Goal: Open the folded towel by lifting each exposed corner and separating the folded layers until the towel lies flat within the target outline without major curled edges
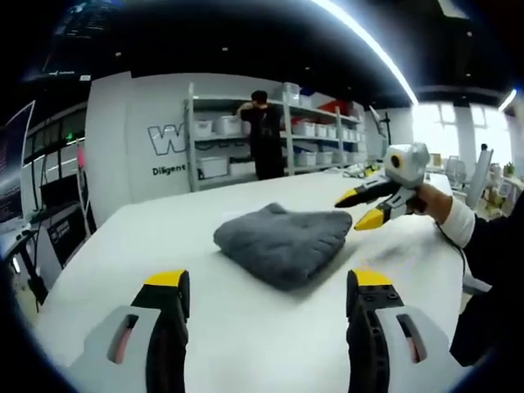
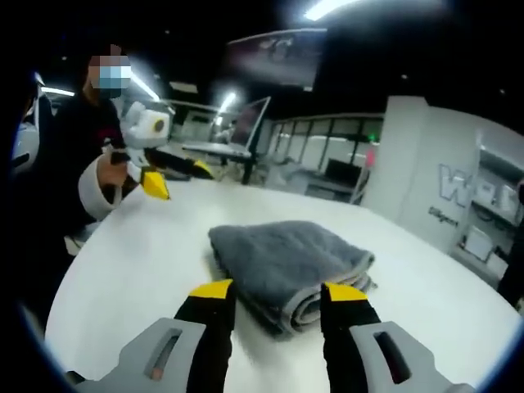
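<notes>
— Nearest? — Left gripper (image 1: 268, 286) and right gripper (image 2: 278, 293), two, both spread wide, holding nothing.
— Towels? — One folded grey towel (image 1: 282, 240) mid white table (image 1: 123, 246), right jaws flanking its near edge.
— Writing? — Wall lettering (image 1: 168, 170) starts "Diligent".

A lab-like workroom: storage shelves (image 1: 270, 131) of white bins (image 1: 214, 166), monitors (image 2: 250, 121), wall lettering (image 1: 168, 139).

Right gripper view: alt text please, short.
A folded grey towel lies on a white table, just beyond the right gripper, whose yellow-tipped fingers are open. Across the table, a person holds the left gripper above the surface.
</notes>
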The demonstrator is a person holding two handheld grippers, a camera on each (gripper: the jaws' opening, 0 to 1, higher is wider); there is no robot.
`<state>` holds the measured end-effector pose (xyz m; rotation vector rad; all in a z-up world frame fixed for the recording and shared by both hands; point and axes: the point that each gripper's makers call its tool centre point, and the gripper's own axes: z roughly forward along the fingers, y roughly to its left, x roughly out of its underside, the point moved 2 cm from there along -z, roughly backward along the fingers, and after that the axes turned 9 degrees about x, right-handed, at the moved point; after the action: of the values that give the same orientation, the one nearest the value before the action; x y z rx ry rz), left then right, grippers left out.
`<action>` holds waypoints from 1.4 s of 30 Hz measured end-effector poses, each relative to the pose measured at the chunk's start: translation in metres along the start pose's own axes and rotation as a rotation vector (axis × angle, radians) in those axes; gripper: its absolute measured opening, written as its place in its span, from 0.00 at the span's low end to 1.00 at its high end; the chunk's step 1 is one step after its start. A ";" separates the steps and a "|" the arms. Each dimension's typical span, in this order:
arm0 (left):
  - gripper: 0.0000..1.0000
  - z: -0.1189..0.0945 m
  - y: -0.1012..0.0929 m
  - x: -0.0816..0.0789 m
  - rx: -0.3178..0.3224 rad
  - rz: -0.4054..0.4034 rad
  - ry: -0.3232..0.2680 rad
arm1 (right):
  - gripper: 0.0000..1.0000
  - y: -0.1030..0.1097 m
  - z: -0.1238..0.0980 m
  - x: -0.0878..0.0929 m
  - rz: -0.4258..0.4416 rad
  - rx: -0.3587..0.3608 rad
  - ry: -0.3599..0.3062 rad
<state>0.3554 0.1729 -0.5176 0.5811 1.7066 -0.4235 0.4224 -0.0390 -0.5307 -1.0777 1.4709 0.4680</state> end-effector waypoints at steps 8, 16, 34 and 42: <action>0.73 0.011 -0.001 0.000 0.025 0.015 0.008 | 0.34 -0.003 -0.004 0.005 0.012 0.016 0.016; 0.67 0.018 -0.015 0.000 0.052 0.043 0.033 | 0.30 -0.003 -0.007 0.011 0.022 0.021 0.032; 0.61 0.045 -0.024 0.015 0.145 0.105 0.150 | 0.25 0.005 -0.006 0.013 0.013 0.018 0.049; 0.54 0.051 -0.017 0.013 0.149 0.123 0.119 | 0.24 0.007 -0.006 0.014 0.023 0.023 0.053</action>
<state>0.3836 0.1318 -0.5418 0.8295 1.7508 -0.4375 0.4150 -0.0453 -0.5439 -1.0639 1.5332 0.4404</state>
